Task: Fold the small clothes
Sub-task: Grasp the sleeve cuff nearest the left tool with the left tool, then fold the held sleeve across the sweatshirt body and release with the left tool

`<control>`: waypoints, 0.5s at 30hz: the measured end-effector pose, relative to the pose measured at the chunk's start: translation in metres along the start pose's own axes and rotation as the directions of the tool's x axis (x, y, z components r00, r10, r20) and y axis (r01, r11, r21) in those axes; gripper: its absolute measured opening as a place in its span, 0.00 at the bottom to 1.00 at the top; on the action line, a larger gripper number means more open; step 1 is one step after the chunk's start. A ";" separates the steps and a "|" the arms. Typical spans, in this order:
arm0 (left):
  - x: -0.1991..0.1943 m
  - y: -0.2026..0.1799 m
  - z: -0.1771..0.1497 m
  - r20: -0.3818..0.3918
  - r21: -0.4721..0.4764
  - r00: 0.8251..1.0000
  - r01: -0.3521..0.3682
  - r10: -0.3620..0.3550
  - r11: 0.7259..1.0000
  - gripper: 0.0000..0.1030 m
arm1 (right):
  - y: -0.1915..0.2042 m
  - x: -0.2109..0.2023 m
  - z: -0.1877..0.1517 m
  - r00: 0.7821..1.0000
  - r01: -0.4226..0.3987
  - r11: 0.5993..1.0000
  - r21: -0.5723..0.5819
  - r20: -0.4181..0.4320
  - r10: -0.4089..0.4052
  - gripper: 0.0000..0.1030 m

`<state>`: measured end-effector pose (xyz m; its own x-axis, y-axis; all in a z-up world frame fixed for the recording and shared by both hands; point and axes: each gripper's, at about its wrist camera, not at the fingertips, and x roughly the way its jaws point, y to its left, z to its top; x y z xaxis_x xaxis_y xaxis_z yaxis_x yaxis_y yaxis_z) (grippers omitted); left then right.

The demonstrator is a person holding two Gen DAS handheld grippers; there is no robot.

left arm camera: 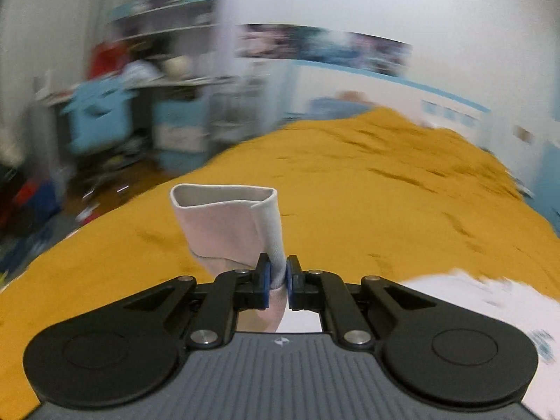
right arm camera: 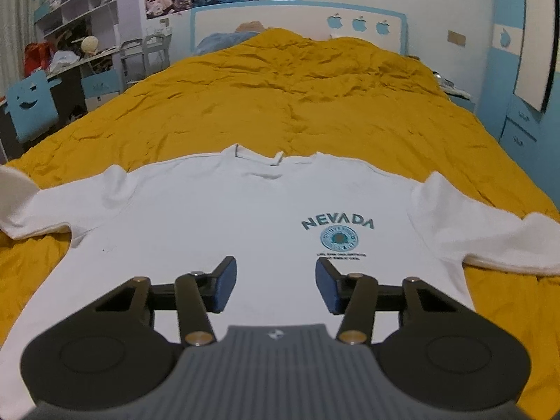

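Left wrist view: your left tongs [left arm camera: 278, 281] are clamped on the sleeve [left arm camera: 231, 225] cuff, which stands up lower centre with its open end upward, probably so you can carry it across the body. Right wrist view: your right tongs [right arm camera: 276, 285] stand apart with nothing between them, hovering over the shirt [right arm camera: 217, 217], probably ready for a grip. That shirt lies flat and face up on the bed [right arm camera: 297, 98], across the lower middle of the frame; collar toward the top, hem toward you, its long axis running from bottom to top.
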<state>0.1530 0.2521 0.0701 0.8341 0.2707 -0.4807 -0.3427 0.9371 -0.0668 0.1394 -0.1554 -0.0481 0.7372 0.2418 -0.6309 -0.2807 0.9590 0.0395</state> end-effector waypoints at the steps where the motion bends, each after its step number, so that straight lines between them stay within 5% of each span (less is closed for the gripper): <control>1: -0.002 -0.024 0.000 0.001 0.044 1.000 0.027 -0.027 0.999 0.09 | -0.004 0.000 -0.001 1.000 0.004 1.000 0.012 -0.005 -0.004 0.39; 6: -0.010 -0.129 -0.020 -0.052 0.200 0.979 0.202 -0.196 0.959 0.09 | -0.024 -0.004 -0.003 0.999 0.011 0.996 0.083 -0.039 -0.008 0.18; 12: 0.003 -0.212 -0.095 -0.230 0.290 0.927 0.356 -0.296 0.888 0.08 | -0.038 -0.013 -0.014 0.999 -0.034 0.987 0.159 -0.035 0.040 0.18; 15: 0.026 -0.217 -0.124 -0.355 0.231 0.882 0.404 -0.310 0.885 0.08 | -0.037 -0.014 -0.023 0.996 -0.071 0.981 0.181 -0.044 0.080 0.20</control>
<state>0.1949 0.0286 -0.0361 0.6882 -0.1298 -0.7138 0.1338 0.9897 -0.0511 0.1252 -0.1978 -0.0585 0.6847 0.3109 -0.6592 -0.2165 0.9504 0.2233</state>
